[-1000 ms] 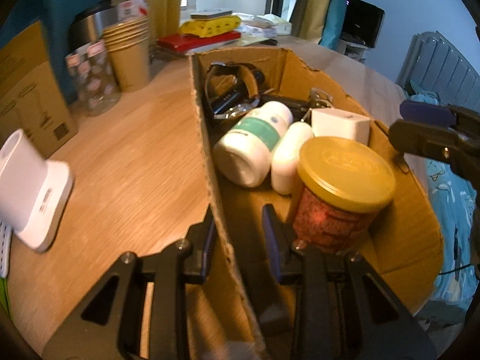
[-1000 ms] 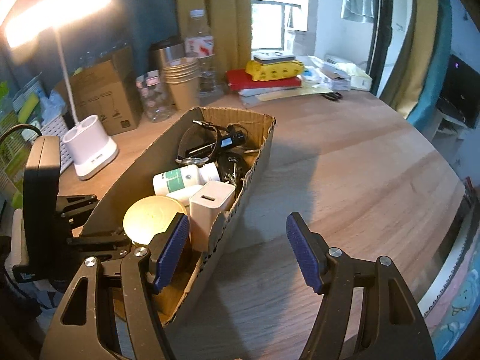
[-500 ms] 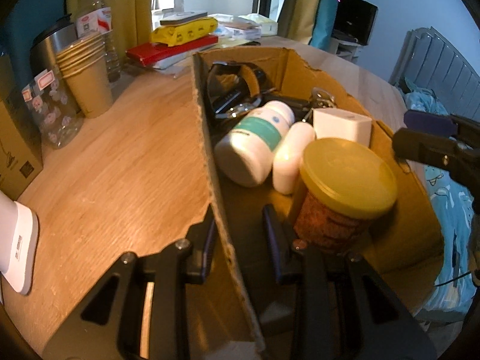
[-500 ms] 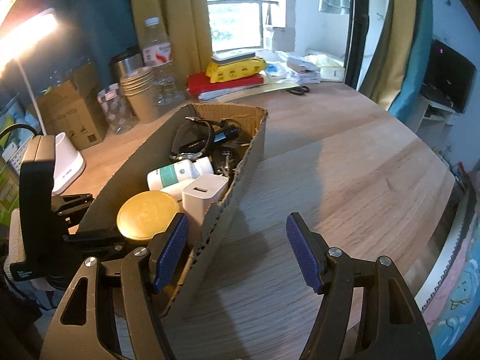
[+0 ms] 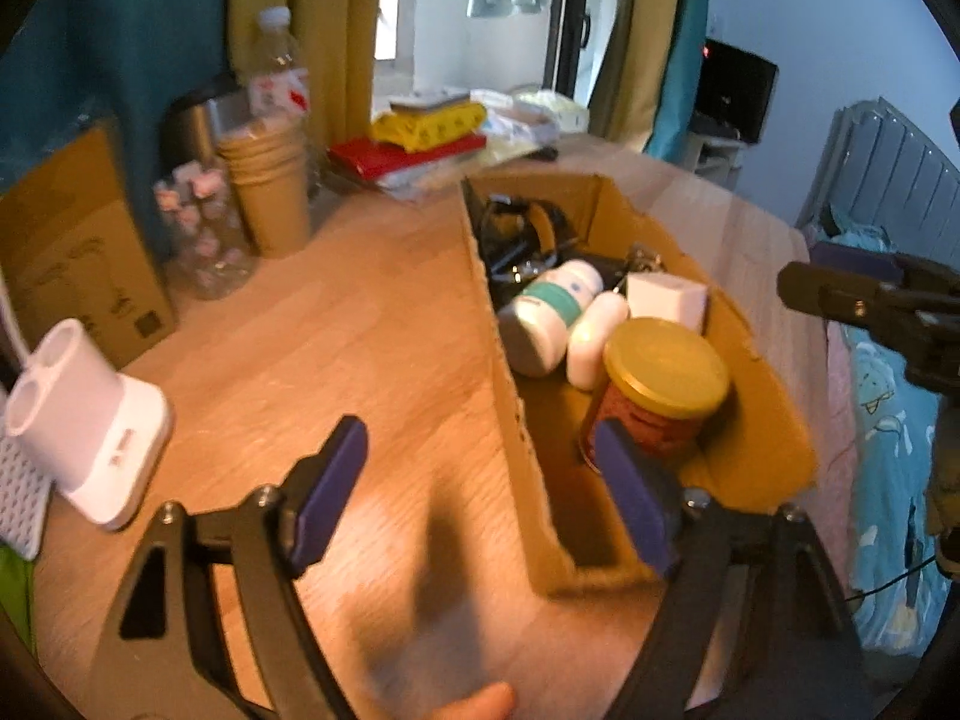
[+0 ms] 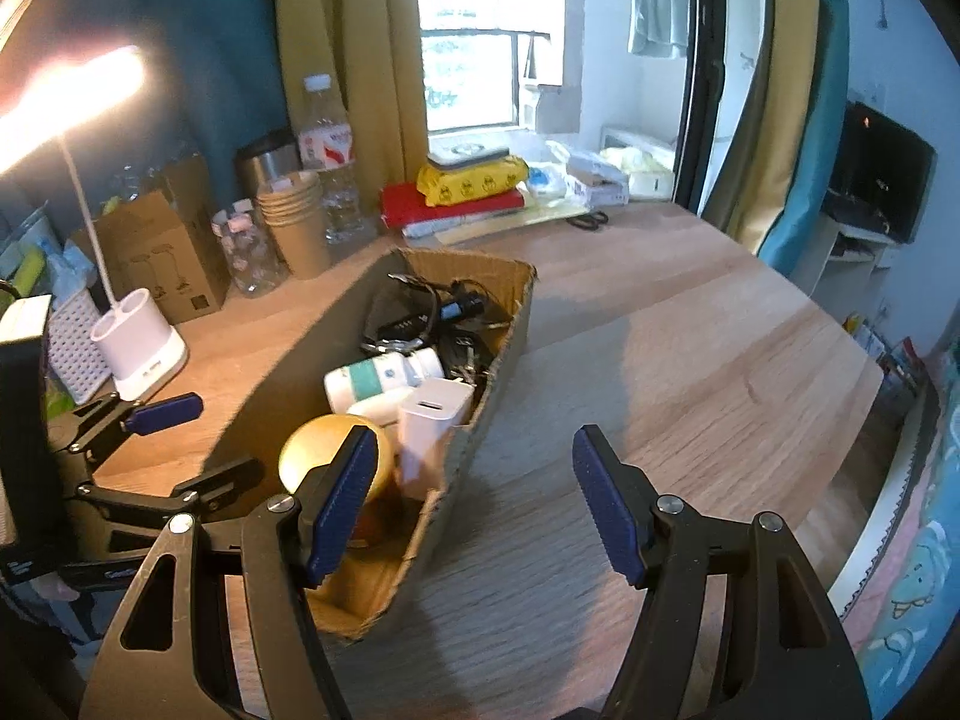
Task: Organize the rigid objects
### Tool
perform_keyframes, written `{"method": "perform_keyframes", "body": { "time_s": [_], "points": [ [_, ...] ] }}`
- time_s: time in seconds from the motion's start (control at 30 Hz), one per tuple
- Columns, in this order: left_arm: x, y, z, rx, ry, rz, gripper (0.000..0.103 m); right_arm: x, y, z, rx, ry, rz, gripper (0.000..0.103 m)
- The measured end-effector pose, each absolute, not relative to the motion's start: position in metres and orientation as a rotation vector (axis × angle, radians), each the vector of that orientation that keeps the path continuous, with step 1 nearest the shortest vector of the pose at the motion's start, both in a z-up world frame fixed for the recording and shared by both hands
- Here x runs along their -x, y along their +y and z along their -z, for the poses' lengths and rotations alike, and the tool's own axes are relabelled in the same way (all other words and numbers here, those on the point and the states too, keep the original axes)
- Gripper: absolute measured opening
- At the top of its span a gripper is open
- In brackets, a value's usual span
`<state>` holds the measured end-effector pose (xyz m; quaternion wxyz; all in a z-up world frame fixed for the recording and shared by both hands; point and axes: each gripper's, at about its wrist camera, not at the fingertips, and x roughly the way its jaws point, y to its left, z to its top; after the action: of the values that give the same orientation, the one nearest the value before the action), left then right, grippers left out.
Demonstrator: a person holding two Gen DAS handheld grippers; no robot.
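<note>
A cardboard box (image 5: 498, 324) (image 6: 510, 354) stands on the wooden table. It holds a jar with a gold lid (image 5: 663, 360) (image 6: 318, 450), a white bottle with a green band (image 5: 552, 306) (image 6: 378, 375), a white charger (image 5: 666, 297) (image 6: 432, 420) and dark cables and glasses at its far end (image 6: 432, 318). My left gripper (image 5: 480, 498) is open and empty, straddling the box's near corner without touching it. My right gripper (image 6: 474, 498) is open and empty above the box's right wall.
A white holder (image 5: 84, 420) stands at the table's left. Paper cups (image 5: 270, 192), a water bottle (image 5: 279, 78), a brown carton (image 5: 72, 240) and red and yellow packs (image 5: 420, 132) line the back. The table's edge runs at the right (image 6: 870, 420).
My left gripper let go of the box's left wall, opened wide and drew back and up. The right gripper stayed open and rose slightly.
</note>
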<state>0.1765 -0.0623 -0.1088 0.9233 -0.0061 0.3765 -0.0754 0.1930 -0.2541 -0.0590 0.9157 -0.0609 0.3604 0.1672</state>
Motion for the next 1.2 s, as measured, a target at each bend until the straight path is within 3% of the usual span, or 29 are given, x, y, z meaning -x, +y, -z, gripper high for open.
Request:
{"method": "perform_keyframes", "body": {
  "time_s": [0.33,1.2],
  "points": [
    [-0.112,-0.048,0.061,-0.004,0.674,0.127,0.088,-0.146,-0.245,0.032,0.124,0.666,-0.331,0.071],
    [0.010,-0.044,-0.020,0.020,0.504,0.097,0.088,-0.015,-0.248,-0.029,0.103,0.484,-0.269,0.072]
  ]
}}
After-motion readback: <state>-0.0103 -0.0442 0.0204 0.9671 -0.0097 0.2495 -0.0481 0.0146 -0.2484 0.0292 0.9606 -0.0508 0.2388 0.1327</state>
